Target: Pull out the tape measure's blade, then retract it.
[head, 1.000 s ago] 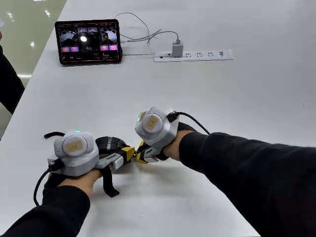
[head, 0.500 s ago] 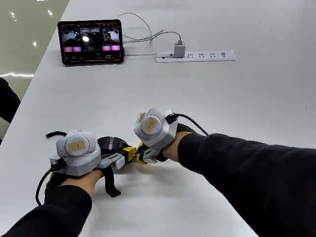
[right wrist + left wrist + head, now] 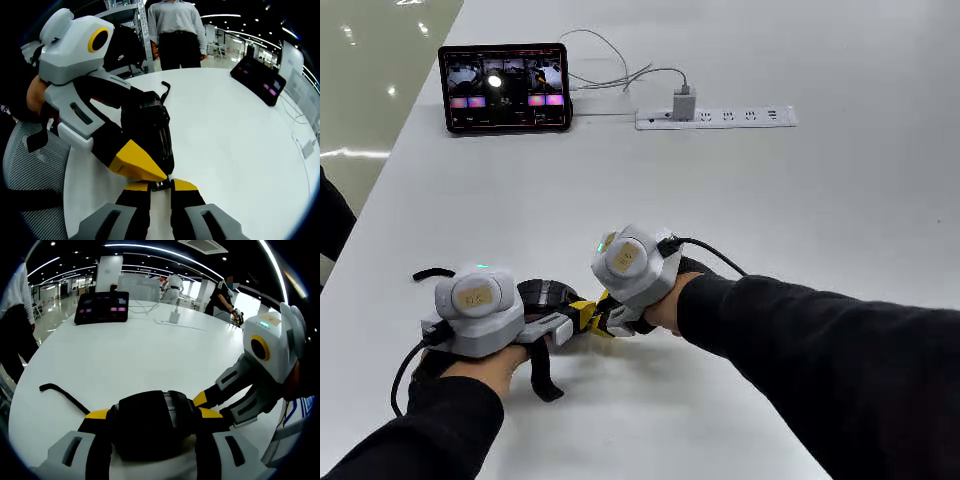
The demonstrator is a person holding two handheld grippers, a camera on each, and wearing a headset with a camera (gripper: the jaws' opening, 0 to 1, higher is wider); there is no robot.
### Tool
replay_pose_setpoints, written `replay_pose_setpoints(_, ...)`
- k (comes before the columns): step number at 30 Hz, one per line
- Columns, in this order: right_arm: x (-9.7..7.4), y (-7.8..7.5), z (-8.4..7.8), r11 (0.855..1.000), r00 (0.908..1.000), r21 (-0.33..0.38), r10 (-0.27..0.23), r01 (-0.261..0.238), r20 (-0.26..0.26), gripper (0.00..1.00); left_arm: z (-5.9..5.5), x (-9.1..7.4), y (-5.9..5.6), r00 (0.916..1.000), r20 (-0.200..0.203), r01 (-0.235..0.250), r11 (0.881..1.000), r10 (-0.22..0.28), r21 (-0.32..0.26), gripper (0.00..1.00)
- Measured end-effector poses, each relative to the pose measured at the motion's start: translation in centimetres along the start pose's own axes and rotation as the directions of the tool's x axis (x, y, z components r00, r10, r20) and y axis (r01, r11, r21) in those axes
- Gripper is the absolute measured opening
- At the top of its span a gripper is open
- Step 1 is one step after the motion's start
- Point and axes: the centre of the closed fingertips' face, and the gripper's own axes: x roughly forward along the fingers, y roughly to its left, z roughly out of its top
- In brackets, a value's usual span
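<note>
The black, round-bodied tape measure is low at the near side of the white table. It is clamped across its case by the yellow-tipped fingers of the left gripper. Whether the case rests on the table or hangs just above it cannot be told. The right gripper meets it from the other side. Its two yellow fingers are drawn close together at the mouth of the case, pinching what looks like the blade's small end hook (the piece is tiny and half hidden, so this is a judgement). No length of blade shows between the grippers, so the pull-out seems to be just at its start.

To do this step well, the left gripper should hold the case firm and level so that the spring's drag does not twist it out of the fingers. The right gripper should draw away in a straight line along the slot, low over the table, with an even grip on the hook. A sideways or upward pull would likely kink the blade or let the hook slip. The thin black strap lies behind the case, clear of that path. A moderate length is enough, since the blade should be guided back, not left to snap.
</note>
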Motion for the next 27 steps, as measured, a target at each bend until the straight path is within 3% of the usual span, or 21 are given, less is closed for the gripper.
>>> replay_pose_setpoints(11,-0.1,-0.1,0.1,0.997,0.9980,-0.050,-0.063,0.062,-0.006,0.13,0.1,0.0,0.0,1.0000,0.004,0.002,1.000,-0.002,0.008,0.64)
replay_pose_setpoints(19,-0.5,-0.4,-0.1,0.998,0.9982,-0.017,-0.060,0.060,-0.004,0.17,0.1,0.2,0.0,0.9992,-0.037,0.018,0.999,-0.016,0.039,0.64)
replay_pose_setpoints(22,-0.7,-0.4,0.0,0.998,0.9984,-0.017,-0.056,0.056,0.001,0.19,0.2,0.1,-0.1,0.9992,-0.036,0.020,0.998,-0.018,0.053,0.64)
replay_pose_setpoints(27,-1.3,-0.5,-0.4,0.998,0.9981,-0.002,-0.061,0.061,0.004,0.21,0.6,-0.3,0.0,0.9989,-0.018,0.044,0.999,-0.044,0.019,0.64)
